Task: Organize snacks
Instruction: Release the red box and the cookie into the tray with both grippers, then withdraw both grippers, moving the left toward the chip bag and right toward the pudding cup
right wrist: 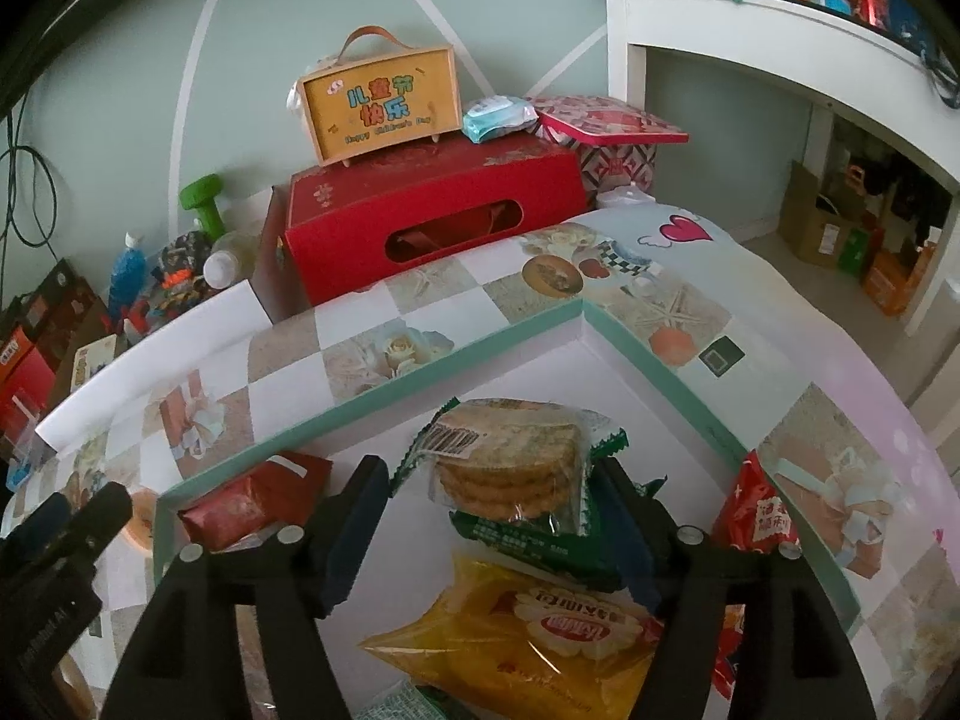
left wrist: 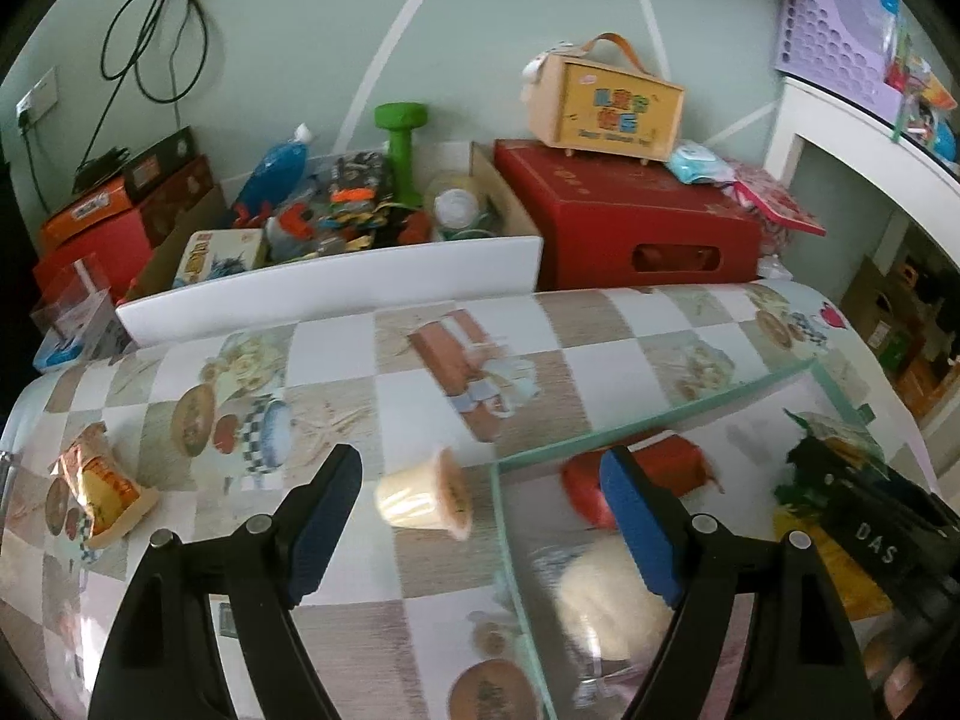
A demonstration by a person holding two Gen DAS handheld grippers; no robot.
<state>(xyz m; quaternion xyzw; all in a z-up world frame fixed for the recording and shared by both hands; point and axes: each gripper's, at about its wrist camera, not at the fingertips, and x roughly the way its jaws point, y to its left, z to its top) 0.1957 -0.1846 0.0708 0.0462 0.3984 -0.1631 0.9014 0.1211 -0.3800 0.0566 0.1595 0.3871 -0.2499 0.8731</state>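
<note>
The cracker packet [right wrist: 510, 462], clear wrap with green ends, lies at the centre of the right wrist frame inside the mint-rimmed tray [right wrist: 456, 354], on top of a yellow snack bag [right wrist: 528, 642]. The right tool [right wrist: 486, 534] brackets the packet with its fingers spread; contact with it cannot be determined. A red packet [right wrist: 252, 504] lies in the tray at lower left, and another red packet [right wrist: 756, 516] rests against the tray rim at right.

In the left wrist frame, the left tool [left wrist: 480, 522] is spread wide and holds nothing. A jelly cup [left wrist: 426, 495] lies on its side between the fingers, on the table [left wrist: 336, 354]. An orange snack bag [left wrist: 99, 489] lies at the left edge.

The table carries a checkered patterned cover. Behind it, in the upper half of the frame, stand a red box [left wrist: 624, 222], a yellow handled case [left wrist: 606, 108], a green dumbbell [left wrist: 402, 150] and a pale green wall [left wrist: 300, 30].
</note>
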